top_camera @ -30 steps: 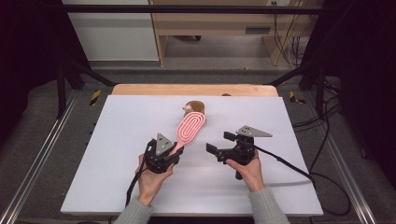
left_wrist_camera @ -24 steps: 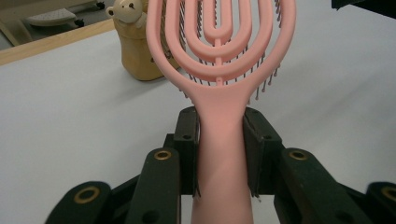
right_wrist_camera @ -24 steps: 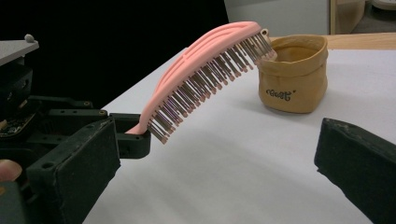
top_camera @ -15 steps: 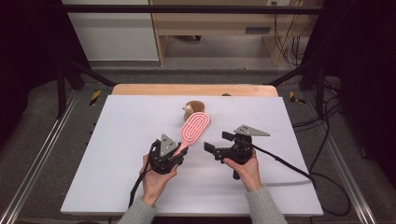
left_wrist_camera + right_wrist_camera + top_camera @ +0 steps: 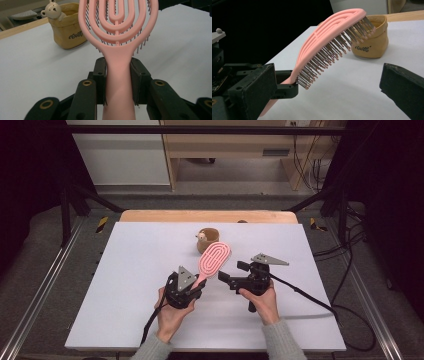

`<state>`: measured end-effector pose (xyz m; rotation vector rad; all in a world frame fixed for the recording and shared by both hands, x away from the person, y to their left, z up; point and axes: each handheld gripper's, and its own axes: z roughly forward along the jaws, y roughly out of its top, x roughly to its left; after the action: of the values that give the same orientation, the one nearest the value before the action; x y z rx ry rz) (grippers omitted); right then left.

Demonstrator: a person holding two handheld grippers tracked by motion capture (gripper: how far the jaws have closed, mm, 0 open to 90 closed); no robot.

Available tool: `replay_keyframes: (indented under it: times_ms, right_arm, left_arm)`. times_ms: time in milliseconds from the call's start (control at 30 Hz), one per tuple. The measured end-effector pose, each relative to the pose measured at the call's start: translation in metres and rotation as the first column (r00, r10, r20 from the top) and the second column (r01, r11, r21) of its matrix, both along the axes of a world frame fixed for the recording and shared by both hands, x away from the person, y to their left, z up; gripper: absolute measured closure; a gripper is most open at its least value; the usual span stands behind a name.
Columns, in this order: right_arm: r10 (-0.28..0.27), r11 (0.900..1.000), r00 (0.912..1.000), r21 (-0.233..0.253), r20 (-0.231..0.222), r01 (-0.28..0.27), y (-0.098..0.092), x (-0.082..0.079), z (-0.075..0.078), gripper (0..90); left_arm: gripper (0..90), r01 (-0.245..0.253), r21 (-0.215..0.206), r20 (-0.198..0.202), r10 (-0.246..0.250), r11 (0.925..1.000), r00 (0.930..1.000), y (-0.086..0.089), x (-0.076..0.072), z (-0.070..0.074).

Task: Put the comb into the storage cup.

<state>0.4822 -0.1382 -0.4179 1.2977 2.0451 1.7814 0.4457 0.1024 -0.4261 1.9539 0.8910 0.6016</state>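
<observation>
Since a second ago, both hands have slid toward the near edge, carrying the pink oval plastic hairbrush (image 5: 214, 259) back from the small tan fabric pouch with a bear figure on its rim (image 5: 208, 239). Left gripper (image 5: 192, 287) stays clamped on the brush handle, jaws pressed flat on both sides, head angled up toward one o'clock with bristles facing down and right. Right gripper (image 5: 227, 272) sits just at three o'clock of the handle, jaws spread wide and empty. My read: a handover or regrip is being lined up. Cursive lettering runs across the pouch front, too small to read with confidence.
</observation>
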Motion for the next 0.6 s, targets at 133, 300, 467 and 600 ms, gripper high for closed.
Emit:
replay_keyframes:
  times_ms: [133, 300, 467, 600]
  right_arm:
    - [-0.016, 1.0, 0.9999, 0.006, -0.002, 0.016, 0.0, 0.001, 0.0, 2.2]
    - [-0.024, 1.0, 0.9996, 0.007, -0.018, 0.024, 0.001, 0.003, -0.001, 3.0]
    - [-0.024, 1.0, 0.9993, 0.015, -0.027, 0.024, 0.001, 0.005, -0.001, 5.2]
    - [-0.025, 0.999, 0.9988, 0.02, -0.042, 0.026, 0.001, 0.006, -0.001, 7.3]
  left_arm:
    - [69.4, 0.007, 0.003, 0.0, -0.007, 1.0, 1.0, -0.004, -0.001, -0.001]
    - [69.4, 0.01, 0.009, 0.011, -0.011, 0.9999, 0.9999, -0.009, -0.004, -0.002]
    - [69.4, 0.015, 0.014, 0.017, -0.015, 0.9998, 0.9997, -0.012, -0.006, -0.003]
    - [69.4, 0.016, 0.014, 0.02, -0.016, 0.9998, 0.9997, -0.013, -0.007, -0.003]
